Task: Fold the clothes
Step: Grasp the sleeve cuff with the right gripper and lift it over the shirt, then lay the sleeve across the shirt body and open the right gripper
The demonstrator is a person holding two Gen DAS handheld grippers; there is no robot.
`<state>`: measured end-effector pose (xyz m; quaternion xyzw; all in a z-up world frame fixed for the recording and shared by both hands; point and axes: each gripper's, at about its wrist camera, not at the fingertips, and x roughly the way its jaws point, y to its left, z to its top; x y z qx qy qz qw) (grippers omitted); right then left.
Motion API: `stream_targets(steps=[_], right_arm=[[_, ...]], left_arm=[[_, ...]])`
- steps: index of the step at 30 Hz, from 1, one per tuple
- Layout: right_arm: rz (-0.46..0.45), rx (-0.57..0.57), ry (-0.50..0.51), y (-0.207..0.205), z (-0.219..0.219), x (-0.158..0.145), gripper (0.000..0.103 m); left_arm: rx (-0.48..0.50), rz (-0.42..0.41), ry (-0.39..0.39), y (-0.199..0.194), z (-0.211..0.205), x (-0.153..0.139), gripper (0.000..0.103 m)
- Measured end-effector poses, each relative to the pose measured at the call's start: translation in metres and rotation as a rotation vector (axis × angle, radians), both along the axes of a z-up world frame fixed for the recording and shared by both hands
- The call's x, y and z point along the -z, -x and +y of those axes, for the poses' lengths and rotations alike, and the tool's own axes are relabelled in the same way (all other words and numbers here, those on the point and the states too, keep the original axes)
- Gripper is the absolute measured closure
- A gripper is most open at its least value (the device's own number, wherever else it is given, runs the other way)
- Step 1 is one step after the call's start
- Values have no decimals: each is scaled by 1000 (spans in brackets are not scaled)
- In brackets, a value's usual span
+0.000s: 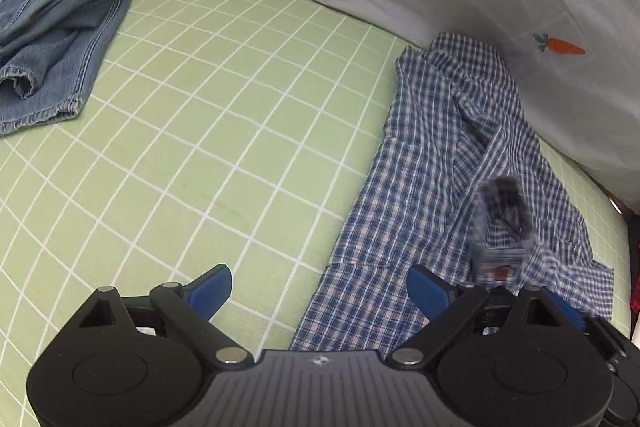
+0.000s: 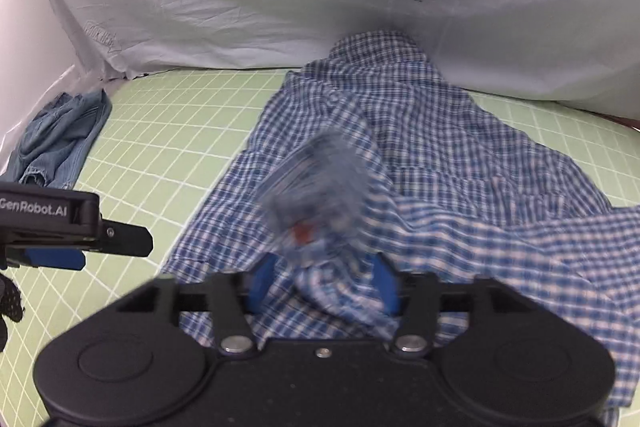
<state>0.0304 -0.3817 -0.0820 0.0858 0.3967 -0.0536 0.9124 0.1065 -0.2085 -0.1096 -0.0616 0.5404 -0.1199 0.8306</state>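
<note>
1. The left gripper (image 1: 320, 291) has its blue-padded jaws spread wide with nothing between them; only the green sheet lies below the gap.
2. The right gripper (image 2: 324, 283) has its blue pads apart, with a bunched fold of the plaid shirt (image 2: 420, 147) lying loosely between them. No earlier view is given to compare.
3. The shirt is thin woven cotton in a small blue-and-white check, crumpled and ridged, spread ahead of the right gripper and just to the right of the left one, with its collar end against the backdrop.
4. A blurred, squarish shape with an orange spot (image 2: 316, 199) sits in front of the right gripper; what it is cannot be told.
5. The jeans (image 1: 56, 43) are faded blue denim, a heavy rumpled heap with frayed hems, far ahead and left of both grippers.
6. The sheet (image 1: 224, 115) is smooth, pale green with a white grid.
7. The white cloth backdrop (image 2: 280, 7) is wrinkled and printed with orange carrots.
</note>
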Motion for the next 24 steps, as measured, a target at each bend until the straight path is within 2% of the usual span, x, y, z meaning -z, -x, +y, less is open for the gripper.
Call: stream_targets(steps=[1, 2, 5, 11, 15, 19, 21, 23, 24], right_arm=[[-11, 22, 13, 7, -7, -4, 20], [-22, 48, 26, 14, -15, -8, 18], [-34, 151, 53, 35, -43, -13, 16], [7, 437, 13, 97, -110, 1, 16], [48, 577, -13, 134, -144, 18, 16], [77, 658, -28, 151, -166, 32, 16], [87, 682, -37, 152, -175, 38, 16], [89, 698, -47, 151, -181, 42, 16], [90, 703, -49, 150, -183, 44, 16]], left_arm=[[10, 4, -6, 2, -3, 1, 9], [23, 5, -10, 4, -8, 0, 9], [68, -4, -22, 11, -24, -6, 9], [153, -43, -37, 14, -67, -24, 10], [184, -40, -33, 4, -94, -24, 18], [214, -13, -13, -6, -116, -15, 30], [223, 9, -13, -8, -123, -8, 45], [235, 20, -16, -9, -129, -4, 72], [238, 16, -21, -9, -131, -3, 78]])
